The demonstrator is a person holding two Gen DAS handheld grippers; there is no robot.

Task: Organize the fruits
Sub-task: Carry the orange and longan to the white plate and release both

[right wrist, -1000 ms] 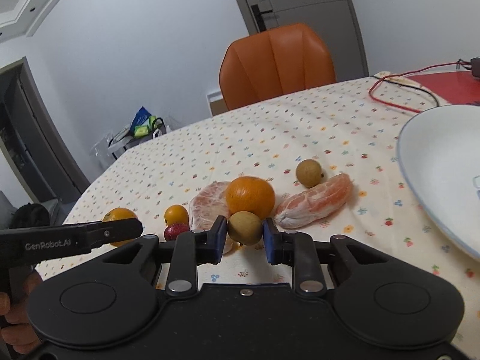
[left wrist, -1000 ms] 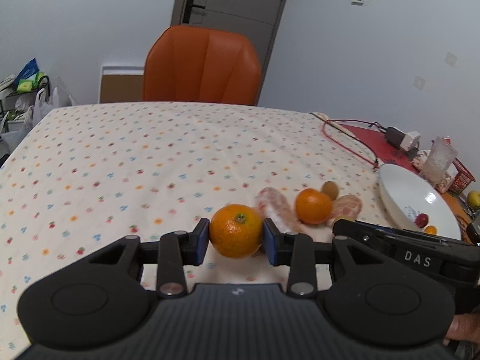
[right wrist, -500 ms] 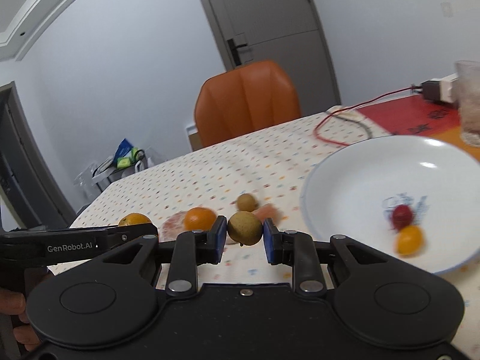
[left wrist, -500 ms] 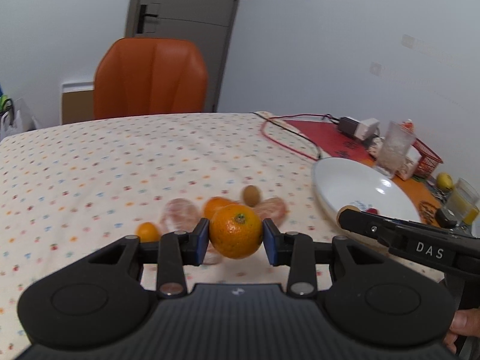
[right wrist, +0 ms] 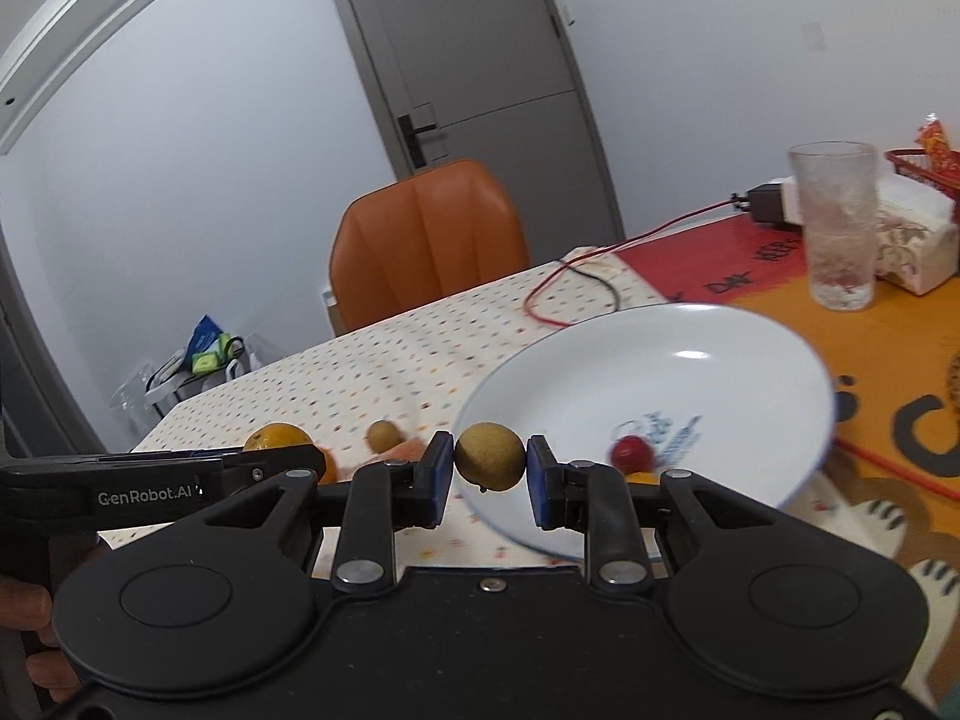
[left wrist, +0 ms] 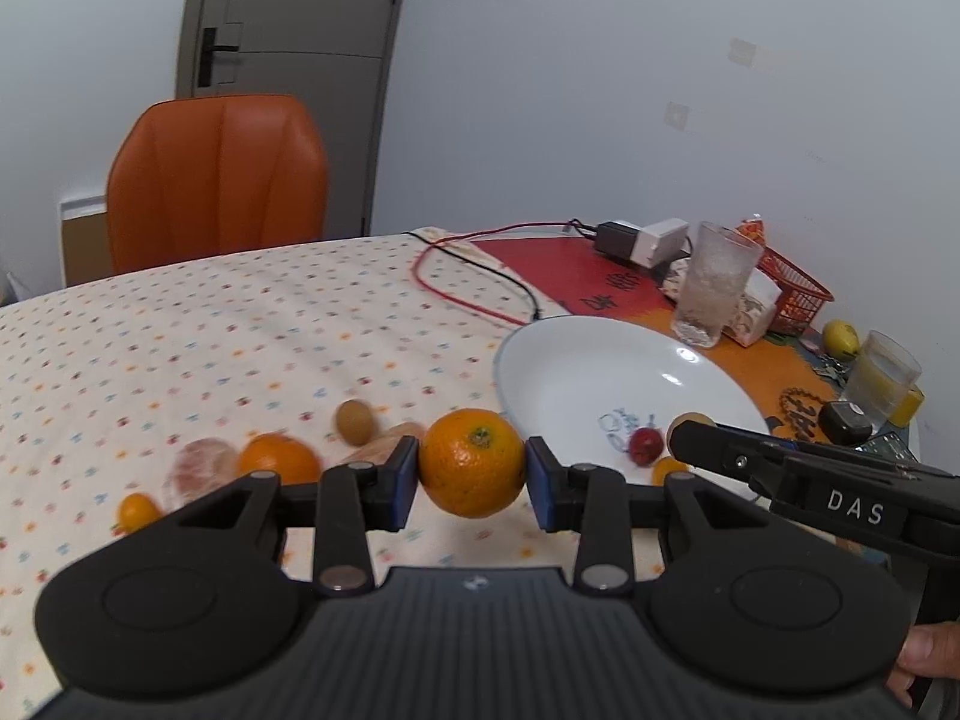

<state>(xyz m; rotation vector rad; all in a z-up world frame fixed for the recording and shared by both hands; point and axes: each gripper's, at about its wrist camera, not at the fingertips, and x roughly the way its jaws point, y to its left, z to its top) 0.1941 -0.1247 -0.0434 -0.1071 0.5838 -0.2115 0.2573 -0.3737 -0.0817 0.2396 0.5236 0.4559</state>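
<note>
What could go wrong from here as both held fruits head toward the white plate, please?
The left gripper holds a round mandarin by two small pads; it might roll out. The right gripper, gripping a longan, hangs over the white plate rim, so the grippers could collide. Dropped fruit may knock the cherry tomato.

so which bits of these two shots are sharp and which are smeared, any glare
Left wrist view: the held orange is sharp, the loose fruit on the tablecloth smeared. Right wrist view: the brown fruit is crisp, the white plate rim blurred, with a glare spot inside.
</note>
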